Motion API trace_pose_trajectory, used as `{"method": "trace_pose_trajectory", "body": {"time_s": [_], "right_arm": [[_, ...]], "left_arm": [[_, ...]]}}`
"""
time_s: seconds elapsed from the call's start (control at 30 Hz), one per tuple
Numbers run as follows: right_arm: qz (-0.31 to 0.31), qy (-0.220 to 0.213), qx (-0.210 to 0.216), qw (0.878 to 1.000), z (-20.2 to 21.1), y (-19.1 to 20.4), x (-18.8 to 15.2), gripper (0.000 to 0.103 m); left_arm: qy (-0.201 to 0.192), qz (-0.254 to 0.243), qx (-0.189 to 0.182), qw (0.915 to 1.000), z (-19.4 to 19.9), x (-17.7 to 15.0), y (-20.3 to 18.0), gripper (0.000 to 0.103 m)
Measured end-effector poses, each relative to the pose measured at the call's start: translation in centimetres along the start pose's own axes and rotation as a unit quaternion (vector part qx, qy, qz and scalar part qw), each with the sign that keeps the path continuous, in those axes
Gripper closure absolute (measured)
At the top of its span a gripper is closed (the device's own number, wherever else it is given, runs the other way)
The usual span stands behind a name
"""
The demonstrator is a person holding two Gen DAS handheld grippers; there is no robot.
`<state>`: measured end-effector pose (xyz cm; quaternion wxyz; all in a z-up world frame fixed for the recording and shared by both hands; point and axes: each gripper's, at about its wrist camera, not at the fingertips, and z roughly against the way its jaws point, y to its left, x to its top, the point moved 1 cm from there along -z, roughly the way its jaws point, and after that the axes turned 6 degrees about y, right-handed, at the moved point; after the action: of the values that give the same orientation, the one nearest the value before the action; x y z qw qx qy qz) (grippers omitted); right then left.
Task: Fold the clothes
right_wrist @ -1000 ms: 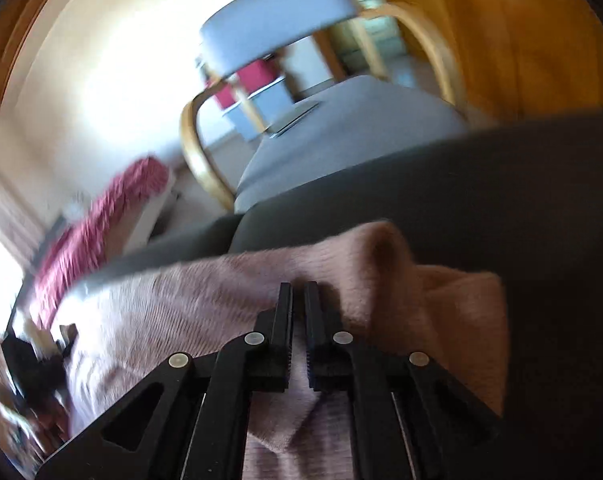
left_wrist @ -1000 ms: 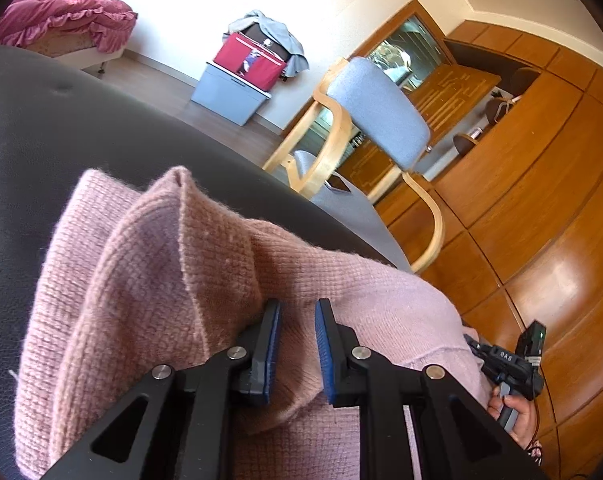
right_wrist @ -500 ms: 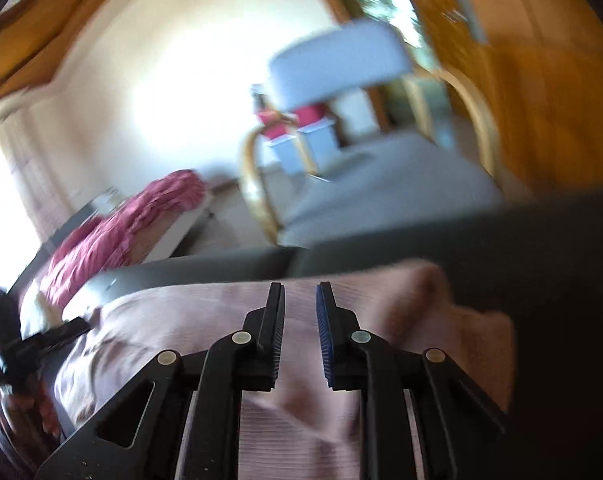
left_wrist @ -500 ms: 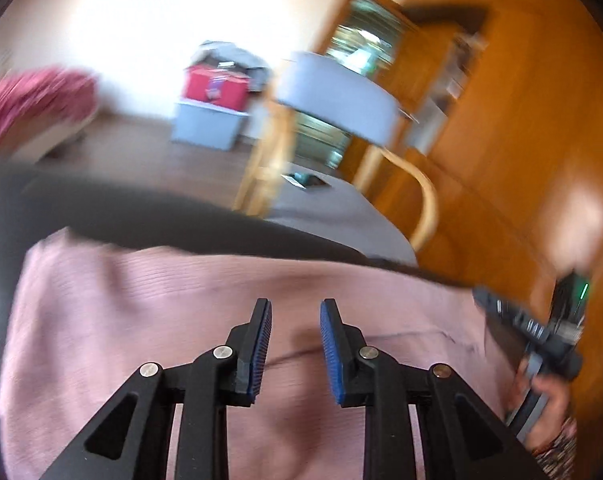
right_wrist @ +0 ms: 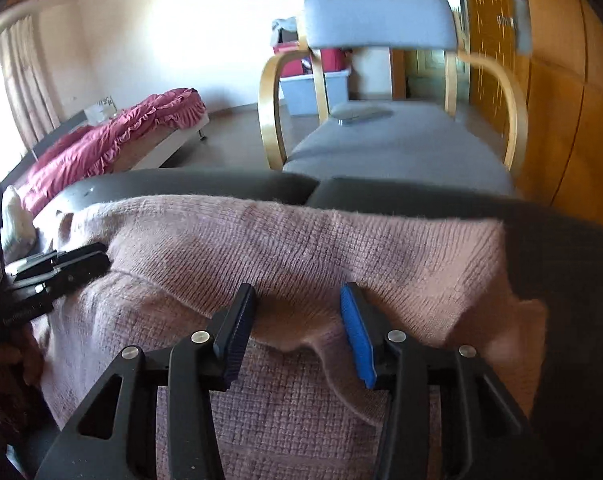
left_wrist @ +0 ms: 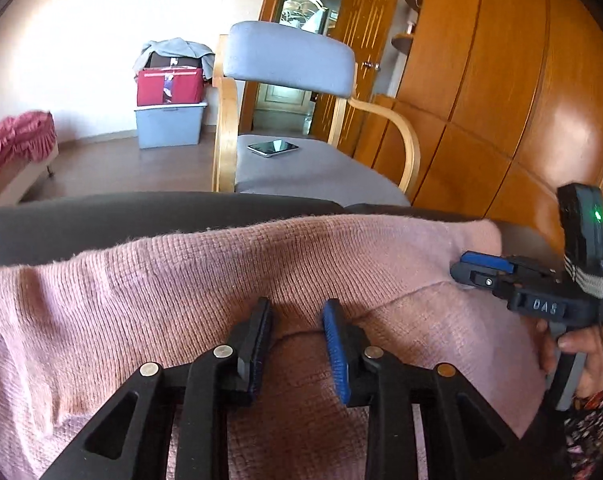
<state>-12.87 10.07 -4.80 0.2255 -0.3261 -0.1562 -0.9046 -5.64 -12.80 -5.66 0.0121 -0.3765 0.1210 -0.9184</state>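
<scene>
I have both tools, left tool and right tool, spread open at lower centre over the folded pink sweater, releasing it so the fold lies flat on the dark worktop.

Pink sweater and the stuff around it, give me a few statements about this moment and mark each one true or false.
1. Both tongs are open. True: the left tongs and the right tongs each show a clear gap between their fingers.
2. The pink sweater lies on a white table. False: it lies on a dark surface.
3. A phone lies on the seat of the grey chair. True.
4. The left tongs hold a fold of the sweater in the air. False: they are open over the sweater, which lies flat.
5. The red bag sits on the floor. False: it sits on top of a pale blue bin.
</scene>
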Motion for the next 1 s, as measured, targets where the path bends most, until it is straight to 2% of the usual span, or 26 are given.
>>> {"method": "trace_pose_trajectory", "body": {"time_s": [0.03, 0.13, 0.17, 0.2, 0.23, 0.3, 0.37, 0.43, 0.47, 0.53, 0.7, 0.8, 0.87, 0.9, 0.97, 1.0], "right_arm": [[0.012, -0.02, 0.0, 1.0, 0.9, 0.9, 0.1, 0.056], [0.056, -0.069, 0.062, 0.994, 3.0, 3.3, 0.7, 0.059], [0.077, -0.069, 0.067, 0.992, 2.9, 4.6, 0.6, 0.061], [0.098, -0.069, 0.072, 0.99, 2.7, 5.8, 0.5, 0.068], [0.118, -0.065, 0.074, 0.988, 2.4, 6.9, 0.4, 0.075], [0.147, -0.019, 0.049, 0.988, 0.7, 8.0, -0.6, 0.08], [0.174, 0.023, 0.027, 0.984, -0.8, 8.9, -1.4, 0.08], [0.174, 0.041, 0.051, 0.983, -0.1, 8.2, -1.6, 0.08], [0.173, 0.042, 0.063, 0.982, 0.2, 7.8, -1.9, 0.08], [0.156, 0.041, 0.083, 0.983, 0.4, 6.8, -2.3, 0.08], [0.147, 0.028, 0.094, 0.984, 0.3, 6.2, -2.2, 0.076], [0.119, 0.006, 0.109, 0.987, 1.6, 5.3, -2.0, 0.066], [0.074, -0.02, 0.128, 0.989, 3.4, 3.9, -2.3, 0.057], [0.047, -0.041, 0.137, 0.989, 4.9, 2.7, -2.7, 0.05], [0.0, -0.075, 0.131, 0.988, 7.3, 0.1, -3.7, 0.043], [-0.025, -0.084, 0.124, 0.988, 8.2, -1.4, -4.2, 0.036]], "left_arm": [[-0.002, -0.002, -0.001, 1.0, 0.1, 0.0, -0.1, 0.075], [-0.008, -0.027, 0.016, 0.9995, 0.2, -0.2, -1.3, 0.073], [-0.009, -0.039, 0.025, 0.9989, 0.2, -0.2, -1.8, 0.072], [-0.01, -0.052, 0.033, 0.9981, 0.2, -0.2, -2.4, 0.071], [-0.009, -0.065, 0.04, 0.9971, 0.2, -0.4, -2.9, 0.069], [0.008, -0.091, 0.06, 0.994, 0.0, -0.8, -3.8, 0.067], [0.019, -0.132, 0.085, 0.9874, 0.0, -1.5, -4.7, 0.066], [0.018, -0.169, 0.09, 0.9814, 0.5, -2.5, -5.4, 0.066], [0.016, -0.175, 0.084, 0.9809, 0.7, -2.8, -5.4, 0.065], [0.018, -0.17, 0.073, 0.9825, 0.6, -2.8, -5.1, 0.064], [0.019, -0.137, 0.031, 0.9899, 0.7, -2.3, -3.6, 0.063], [0.015, -0.111, 0.004, 0.9937, 2.1, -2.3, -2.9, 0.063], [0.013, -0.081, -0.027, 0.9963, 3.2, -2.7, -2.3, 0.063], [0.008, -0.064, -0.036, 0.9973, 3.7, -2.8, -1.9, 0.063], [-0.005, -0.027, -0.049, 0.9984, 4.7, -3.0, -1.3, 0.063], [-0.015, -0.001, -0.059, 0.9981, 5.1, -3.0, -0.9, 0.063]]}}
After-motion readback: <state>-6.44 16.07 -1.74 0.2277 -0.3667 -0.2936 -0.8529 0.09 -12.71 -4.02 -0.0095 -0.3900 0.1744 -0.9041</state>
